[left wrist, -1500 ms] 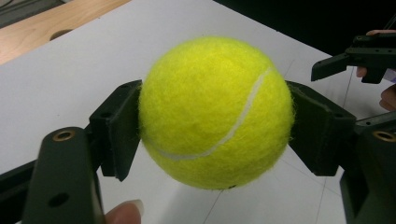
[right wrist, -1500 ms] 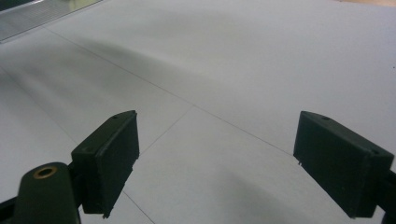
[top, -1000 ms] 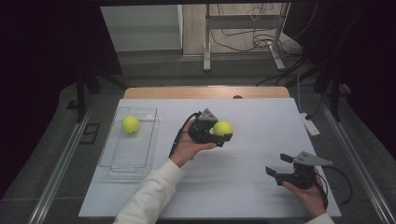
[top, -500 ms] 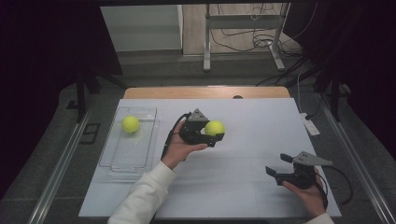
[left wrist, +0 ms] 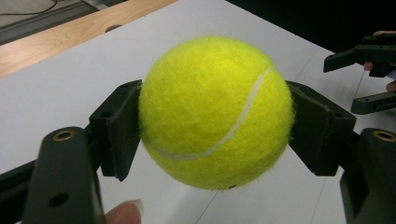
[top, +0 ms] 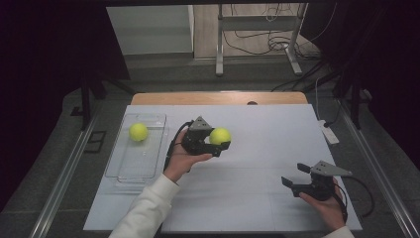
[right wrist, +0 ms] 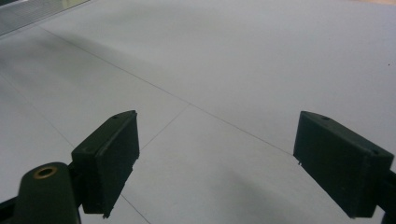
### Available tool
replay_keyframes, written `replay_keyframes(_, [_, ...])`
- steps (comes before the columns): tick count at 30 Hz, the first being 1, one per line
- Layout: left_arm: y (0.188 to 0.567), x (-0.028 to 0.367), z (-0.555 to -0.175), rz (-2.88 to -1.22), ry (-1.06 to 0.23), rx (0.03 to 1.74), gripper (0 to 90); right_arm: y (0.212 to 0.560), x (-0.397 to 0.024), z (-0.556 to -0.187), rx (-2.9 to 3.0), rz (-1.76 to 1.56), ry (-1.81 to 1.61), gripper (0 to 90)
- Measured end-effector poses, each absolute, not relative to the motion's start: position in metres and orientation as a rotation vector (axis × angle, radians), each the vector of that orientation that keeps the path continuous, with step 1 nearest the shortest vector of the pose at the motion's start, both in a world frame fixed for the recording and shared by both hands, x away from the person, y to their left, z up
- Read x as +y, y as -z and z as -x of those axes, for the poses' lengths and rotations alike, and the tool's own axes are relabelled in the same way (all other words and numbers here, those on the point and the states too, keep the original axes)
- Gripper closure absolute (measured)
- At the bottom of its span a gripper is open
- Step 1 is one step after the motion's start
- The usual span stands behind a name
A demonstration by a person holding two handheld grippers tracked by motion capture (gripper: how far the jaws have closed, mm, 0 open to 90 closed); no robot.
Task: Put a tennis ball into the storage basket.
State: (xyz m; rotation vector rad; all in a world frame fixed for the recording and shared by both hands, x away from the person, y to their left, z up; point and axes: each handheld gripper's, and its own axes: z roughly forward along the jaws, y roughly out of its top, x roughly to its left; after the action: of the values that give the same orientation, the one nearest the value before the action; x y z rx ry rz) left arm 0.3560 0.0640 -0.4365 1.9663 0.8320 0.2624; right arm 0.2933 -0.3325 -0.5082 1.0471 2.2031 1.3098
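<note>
A yellow tennis ball is clamped in my left gripper, held above the white table left of its middle. In the left gripper view both black pads press on the sides of the tennis ball, and a fingertip shows at the bottom edge. A second yellow ball lies in the far end of a clear plastic tray at the table's left. My right gripper rests near the front right of the table, jaws wide apart, nothing between its pads.
A small white object lies at the table's right edge. The wooden strip of the table top runs along the far side. Metal rails flank the table, and a stand with cables sits behind it.
My left gripper has carried the tennis ball leftward, toward the tray. The right gripper has stayed put.
</note>
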Motion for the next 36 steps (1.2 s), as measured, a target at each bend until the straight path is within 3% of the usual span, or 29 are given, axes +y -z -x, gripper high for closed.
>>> replay_keyframes(36, [0.434,0.123,-0.339,-1.920,-0.339,0.915,26.6,0.507,-0.335,-0.291,2.192,-1.045,-1.312,14.6])
